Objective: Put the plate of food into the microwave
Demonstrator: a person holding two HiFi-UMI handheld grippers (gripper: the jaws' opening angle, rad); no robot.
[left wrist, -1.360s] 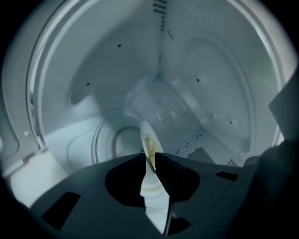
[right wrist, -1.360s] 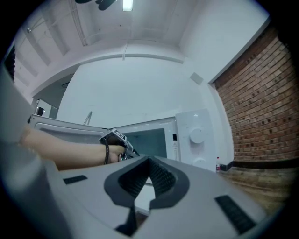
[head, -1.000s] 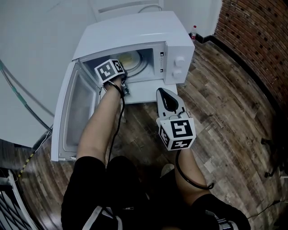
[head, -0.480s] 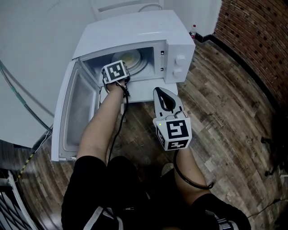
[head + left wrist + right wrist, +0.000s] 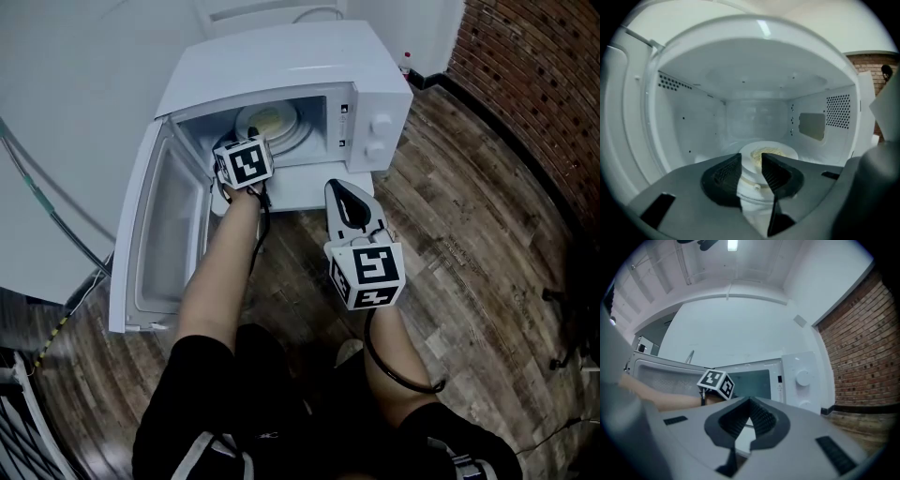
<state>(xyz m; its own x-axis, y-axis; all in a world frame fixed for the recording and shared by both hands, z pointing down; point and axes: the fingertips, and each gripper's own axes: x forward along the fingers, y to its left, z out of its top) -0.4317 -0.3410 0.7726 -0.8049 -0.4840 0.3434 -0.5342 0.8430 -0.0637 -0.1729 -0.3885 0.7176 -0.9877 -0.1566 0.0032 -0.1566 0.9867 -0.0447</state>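
Note:
The white plate of food (image 5: pixel 267 120) rests on the turntable inside the white microwave (image 5: pixel 281 66), whose door (image 5: pixel 159 234) swings out to the left. In the left gripper view the plate (image 5: pixel 769 152) lies just beyond my left gripper (image 5: pixel 751 169). Its jaws have just been opening and stand apart, pressing on nothing. Its marker cube (image 5: pixel 246 161) sits at the mouth of the cavity. My right gripper (image 5: pixel 347 192) hovers in front of the microwave, below the control panel (image 5: pixel 802 378). Its fingertips (image 5: pixel 750 403) meet with nothing between them.
The open door blocks the left side of the cavity. A brick wall (image 5: pixel 525 75) runs along the right, with a small red-capped bottle (image 5: pixel 404 64) at its base. Wood floor (image 5: pixel 469 244) surrounds the microwave. The person's legs (image 5: pixel 281 412) fill the lower middle.
My left gripper has drawn back a little from the cavity towards the person, leaving the plate on the turntable and more of it in sight. The right gripper has stayed put.

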